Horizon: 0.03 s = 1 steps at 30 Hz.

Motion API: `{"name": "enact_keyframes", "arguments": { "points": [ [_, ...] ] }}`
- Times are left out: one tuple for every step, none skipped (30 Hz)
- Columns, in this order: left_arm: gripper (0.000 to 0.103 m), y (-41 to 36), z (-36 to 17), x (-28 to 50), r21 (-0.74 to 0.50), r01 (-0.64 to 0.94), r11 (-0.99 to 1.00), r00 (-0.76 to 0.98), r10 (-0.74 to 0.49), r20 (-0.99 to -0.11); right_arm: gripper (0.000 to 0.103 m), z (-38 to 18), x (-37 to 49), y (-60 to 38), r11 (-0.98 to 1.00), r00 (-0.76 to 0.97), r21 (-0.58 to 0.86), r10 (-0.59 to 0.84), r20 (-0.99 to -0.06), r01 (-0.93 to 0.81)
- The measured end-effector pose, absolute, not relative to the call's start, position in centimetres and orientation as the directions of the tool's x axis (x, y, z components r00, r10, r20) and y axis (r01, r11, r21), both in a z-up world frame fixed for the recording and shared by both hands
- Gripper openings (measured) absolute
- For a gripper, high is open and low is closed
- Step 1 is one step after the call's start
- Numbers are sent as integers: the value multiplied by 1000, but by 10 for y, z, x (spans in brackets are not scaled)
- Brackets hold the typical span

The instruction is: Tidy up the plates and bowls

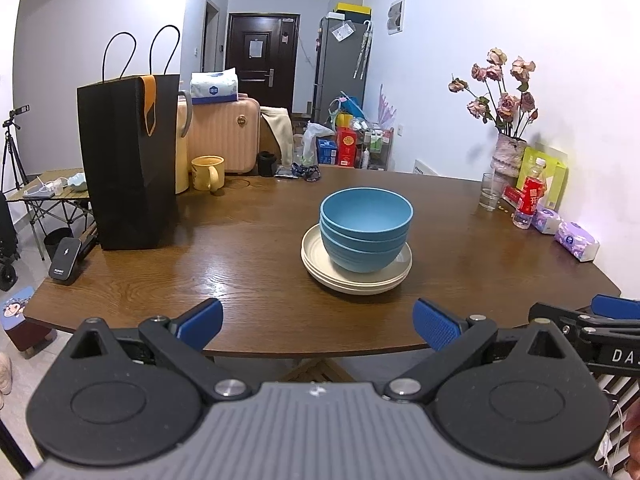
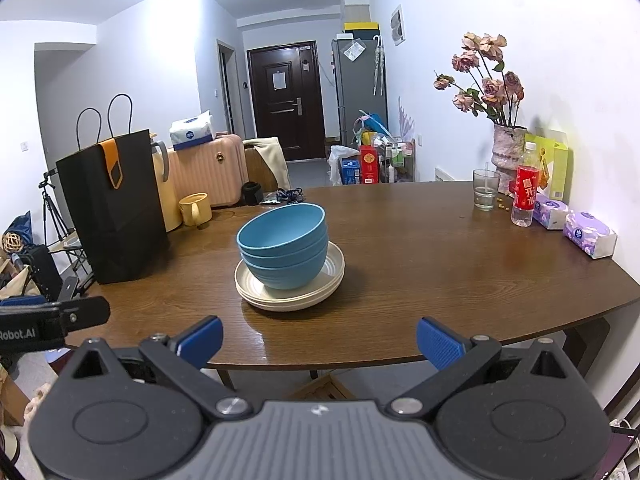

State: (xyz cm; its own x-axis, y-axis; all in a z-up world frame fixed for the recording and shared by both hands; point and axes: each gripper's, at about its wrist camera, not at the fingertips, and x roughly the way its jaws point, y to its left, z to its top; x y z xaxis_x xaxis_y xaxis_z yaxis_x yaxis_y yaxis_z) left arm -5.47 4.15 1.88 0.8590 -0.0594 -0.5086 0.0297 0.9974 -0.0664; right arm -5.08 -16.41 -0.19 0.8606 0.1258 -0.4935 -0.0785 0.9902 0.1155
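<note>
Three blue bowls [image 1: 365, 236] [image 2: 284, 246] sit nested on a stack of cream plates [image 1: 394, 276] [image 2: 334, 276] in the middle of the brown table [image 1: 240, 256] [image 2: 440, 264]. My left gripper [image 1: 318, 324] is open near the table's front edge, well short of the stack, with nothing between its blue pads. My right gripper [image 2: 319, 340] is open too, at the front edge, with the stack ahead and slightly left. Each gripper shows at the side of the other's view: the right one [image 1: 588, 326] and the left one [image 2: 52, 320].
A black paper bag [image 1: 128, 160] [image 2: 114, 208] stands at the table's left, with a yellow mug [image 1: 206, 173] [image 2: 196, 209] behind it. At the right by the wall are a glass [image 1: 491, 191] [image 2: 485, 189], a red-label bottle [image 1: 530, 194] [image 2: 525, 190], a flower vase [image 1: 508, 156] [image 2: 507, 148] and tissue packs [image 1: 576, 240] [image 2: 590, 238].
</note>
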Motion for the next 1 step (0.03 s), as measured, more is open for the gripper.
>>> {"name": "enact_keyframes", "arguments": {
  "points": [
    [103, 41, 19, -55, -65, 29, 997, 859, -59, -508, 103, -2, -51, -165, 990, 860, 116, 126, -494, -79]
  ]
}}
